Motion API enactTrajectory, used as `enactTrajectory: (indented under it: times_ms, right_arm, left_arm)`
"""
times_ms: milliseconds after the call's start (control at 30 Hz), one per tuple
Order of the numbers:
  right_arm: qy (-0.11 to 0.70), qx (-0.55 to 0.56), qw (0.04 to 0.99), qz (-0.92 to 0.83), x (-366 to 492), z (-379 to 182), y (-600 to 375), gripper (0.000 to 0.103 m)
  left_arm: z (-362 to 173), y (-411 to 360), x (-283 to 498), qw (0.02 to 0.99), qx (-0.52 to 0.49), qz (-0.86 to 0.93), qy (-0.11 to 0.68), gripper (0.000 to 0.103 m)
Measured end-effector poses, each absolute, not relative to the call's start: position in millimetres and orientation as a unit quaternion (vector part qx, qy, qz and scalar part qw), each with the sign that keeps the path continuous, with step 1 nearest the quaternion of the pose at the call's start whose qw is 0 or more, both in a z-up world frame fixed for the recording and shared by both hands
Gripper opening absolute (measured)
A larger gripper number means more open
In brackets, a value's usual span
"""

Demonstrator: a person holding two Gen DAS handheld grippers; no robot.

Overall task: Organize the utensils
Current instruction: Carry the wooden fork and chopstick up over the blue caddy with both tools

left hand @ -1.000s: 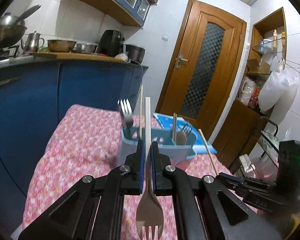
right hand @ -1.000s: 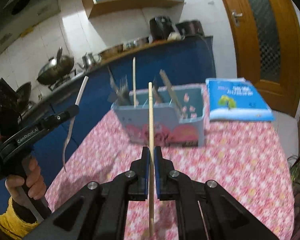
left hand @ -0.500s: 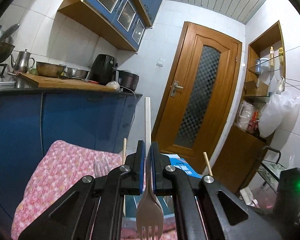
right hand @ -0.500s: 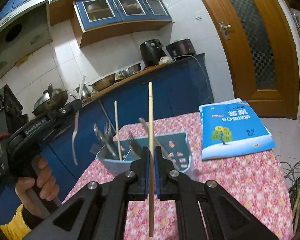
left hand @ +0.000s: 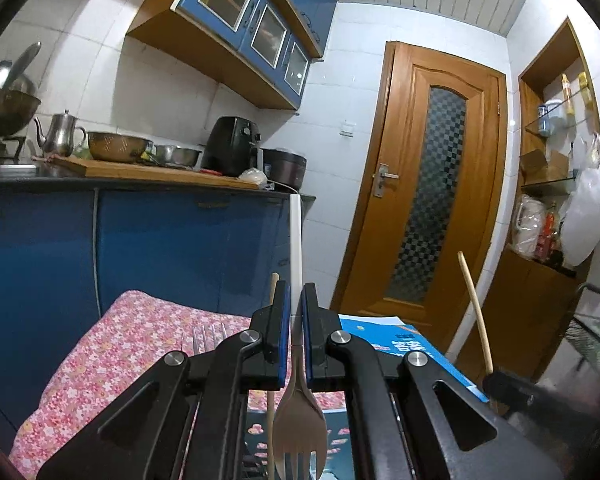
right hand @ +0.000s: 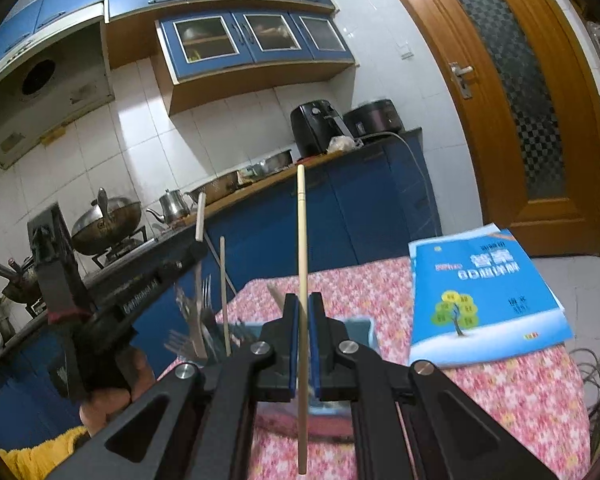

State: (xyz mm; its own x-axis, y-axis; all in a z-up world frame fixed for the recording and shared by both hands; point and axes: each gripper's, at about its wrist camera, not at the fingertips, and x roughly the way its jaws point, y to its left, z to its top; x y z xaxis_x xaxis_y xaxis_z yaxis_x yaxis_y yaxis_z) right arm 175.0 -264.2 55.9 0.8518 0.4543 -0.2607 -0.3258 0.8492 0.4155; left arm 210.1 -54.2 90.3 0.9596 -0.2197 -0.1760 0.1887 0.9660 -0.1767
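My left gripper (left hand: pixel 295 312) is shut on a white-handled fork (left hand: pixel 299 432), handle up and tines down, right above the blue utensil holder (left hand: pixel 336 428). My right gripper (right hand: pixel 303 312) is shut on a wooden chopstick (right hand: pixel 302 236), held upright over the same holder (right hand: pixel 362 326). The holder carries several forks (right hand: pixel 198 332) and another chopstick (right hand: pixel 224 296). The left gripper (right hand: pixel 172 268) with its fork shows at the left of the right wrist view. The right gripper's chopstick (left hand: pixel 476 312) shows at the right of the left wrist view.
The holder stands on a pink floral tablecloth (right hand: pixel 500 400). A blue book (right hand: pixel 480 292) lies beside it on the right. A blue kitchen counter (left hand: pixel 140 232) with pots and an air fryer stands behind. A wooden door (left hand: pixel 432 208) is beyond the table.
Both grippers have moved closer to the holder and tilted upward. The holder has dropped to the bottom of both views, under the fingers.
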Motion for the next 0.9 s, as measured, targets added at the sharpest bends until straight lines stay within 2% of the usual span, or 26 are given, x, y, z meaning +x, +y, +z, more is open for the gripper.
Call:
enactTrajectory:
  times_ms: [200,500,900]
  right_arm:
    - [0.147,0.168,0.951,0.214,192.6,55.6,-251.7,0.007]
    - [0.134,0.120,0.964,0.198,210.5,39.6,-237.0,0.007]
    - [0.146,0.092,0.965,0.197,211.4,24.4,-231.0,0.007]
  left_arm:
    - [80.1,-62.0,204.7,0.992,-0.049,-0.089,0.073,0.004]
    - [64.8,-57.1,213.2,0.991,-0.059,-0.084,0.081,0.004]
    - [58.4,-56.3,212.0,0.991,-0.052,-0.084,0.089,0.004]
